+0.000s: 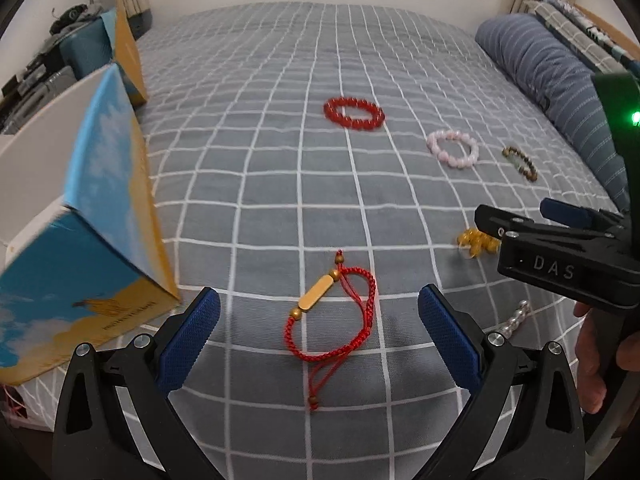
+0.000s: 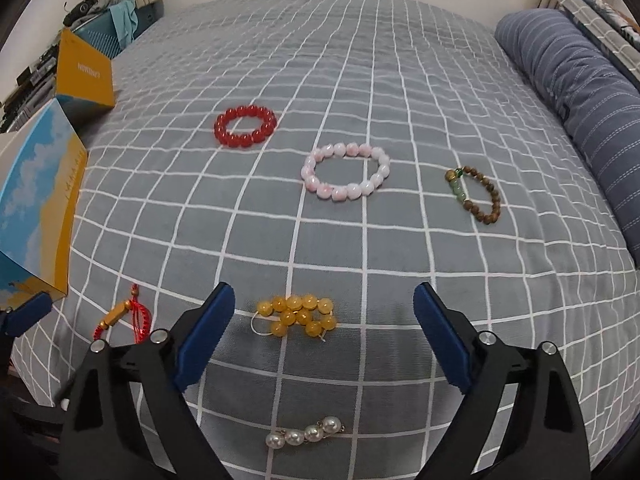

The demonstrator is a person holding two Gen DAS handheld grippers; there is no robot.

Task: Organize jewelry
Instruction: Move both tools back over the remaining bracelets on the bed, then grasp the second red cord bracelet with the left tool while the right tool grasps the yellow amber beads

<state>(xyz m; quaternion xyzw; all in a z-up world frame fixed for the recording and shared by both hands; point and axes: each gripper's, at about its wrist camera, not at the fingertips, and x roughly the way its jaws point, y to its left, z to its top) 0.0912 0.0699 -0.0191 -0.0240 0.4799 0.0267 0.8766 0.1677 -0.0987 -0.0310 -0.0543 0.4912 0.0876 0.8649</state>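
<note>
Several pieces of jewelry lie on a grey checked bedspread [image 1: 260, 184]. A red cord bracelet with a gold bar [image 1: 332, 312] lies just ahead of my open, empty left gripper [image 1: 318, 328]. A yellow bead bracelet [image 2: 298, 315] lies between the fingertips of my open, empty right gripper [image 2: 324, 314]; a pearl piece [image 2: 306, 434] lies nearer, between its arms. Farther off are a red bead bracelet [image 2: 245, 126], a pink bead bracelet [image 2: 346, 172] and a brown wooden bead bracelet [image 2: 478, 194]. The right gripper also shows in the left wrist view [image 1: 520, 224].
An open blue and yellow box [image 1: 80, 216] stands at the bed's left edge, with its yellow lid [image 2: 82, 74] behind it. A blue striped pillow [image 2: 580, 92] lies along the right side. Cluttered furniture [image 1: 44, 68] stands beyond the box on the left.
</note>
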